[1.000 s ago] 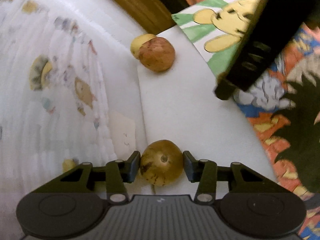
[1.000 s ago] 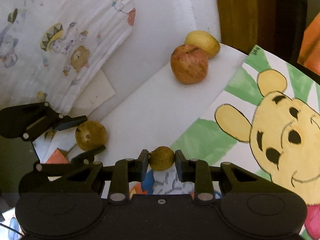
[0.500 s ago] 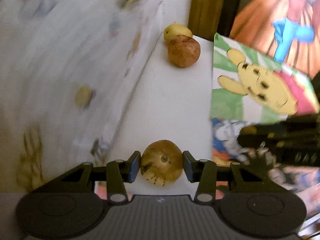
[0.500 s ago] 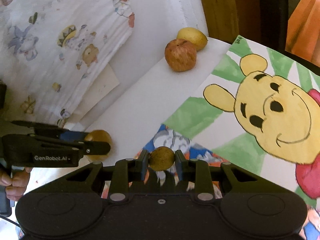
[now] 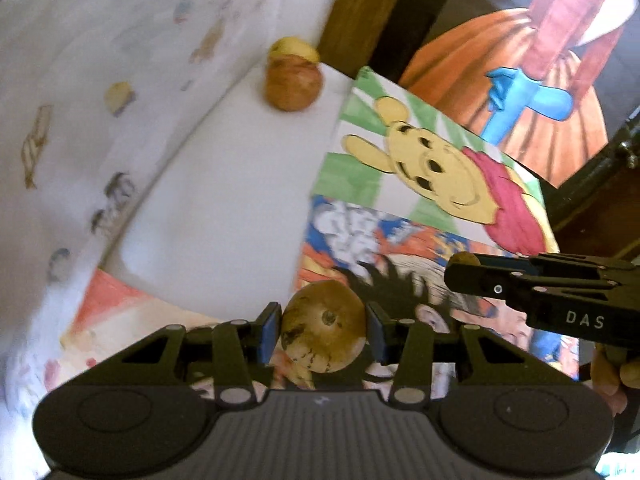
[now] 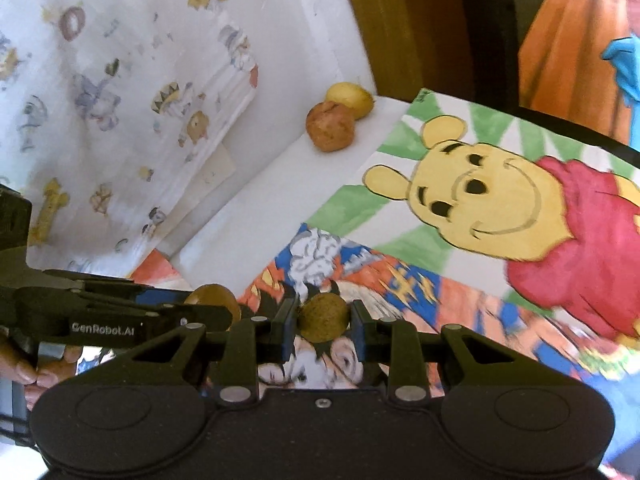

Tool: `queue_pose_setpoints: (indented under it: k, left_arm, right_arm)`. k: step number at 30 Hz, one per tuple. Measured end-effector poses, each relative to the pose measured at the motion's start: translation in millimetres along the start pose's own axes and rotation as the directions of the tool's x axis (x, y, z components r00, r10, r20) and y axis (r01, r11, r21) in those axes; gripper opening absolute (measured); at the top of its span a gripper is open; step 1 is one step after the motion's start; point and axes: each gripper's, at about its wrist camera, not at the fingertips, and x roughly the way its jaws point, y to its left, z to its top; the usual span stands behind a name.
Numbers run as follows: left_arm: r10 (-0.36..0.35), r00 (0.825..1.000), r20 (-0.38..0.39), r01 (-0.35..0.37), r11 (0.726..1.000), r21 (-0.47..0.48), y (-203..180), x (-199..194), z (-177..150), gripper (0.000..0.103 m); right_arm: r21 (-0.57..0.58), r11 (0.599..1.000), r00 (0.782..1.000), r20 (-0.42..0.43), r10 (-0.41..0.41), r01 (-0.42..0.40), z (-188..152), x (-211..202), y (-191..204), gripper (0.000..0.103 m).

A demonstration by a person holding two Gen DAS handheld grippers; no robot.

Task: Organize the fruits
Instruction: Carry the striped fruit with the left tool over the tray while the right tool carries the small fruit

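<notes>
My left gripper (image 5: 323,330) is shut on a large brown spotted fruit (image 5: 324,332), held above the colourful drawings. My right gripper (image 6: 323,320) is shut on a small round brown fruit (image 6: 323,318). In the right wrist view the left gripper (image 6: 224,312) shows at the left with its large fruit (image 6: 210,295). In the left wrist view the right gripper (image 5: 456,270) reaches in from the right, its small fruit (image 5: 464,258) just peeking out. A reddish apple (image 6: 330,126) and a yellow fruit (image 6: 351,98) lie touching at the far corner of the white board (image 6: 256,208).
A bear drawing (image 6: 500,204) and a cartoon drawing (image 6: 400,292) cover the surface on the right. A patterned white cloth (image 6: 120,120) lies at the left. A wooden post (image 5: 360,12) and an orange pumpkin picture (image 5: 500,80) stand behind. A hand (image 6: 24,368) holds the left gripper.
Both grippers have lifted and drawn back from the white board over the drawings, each keeping its fruit. The left gripper has rolled, so its view is tilted. The apple and yellow fruit stayed put.
</notes>
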Motion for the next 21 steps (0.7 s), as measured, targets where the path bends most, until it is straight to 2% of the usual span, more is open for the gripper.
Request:
queue_pose_setpoints:
  k: [11,16,21]
  left_arm:
    - [-0.076,0.997,0.023,0.074,0.995,0.069,-63.9,-28.2,-23.4,0.049]
    - [-0.118,0.993,0.007,0.116,0.986,0.116,-97.2,-38.3,-41.2,0.049]
    - [-0.149,0.988,-0.05,0.154,0.979,0.131,-125.6,-41.0,-63.9,0.049]
  right_arm:
    - [0.075,0.993,0.991,0.093,-0.095,0.088,-64.7,-97.0,-4.2,0.03]
    - [0.127,0.983,0.985,0.086,-0.147,0.136,-101.7,-130.1,-8.7,0.03]
    - [0.193,0.961,0.975,0.06,-0.212,0.197,-139.7,-154.1,-14.6,0.03]
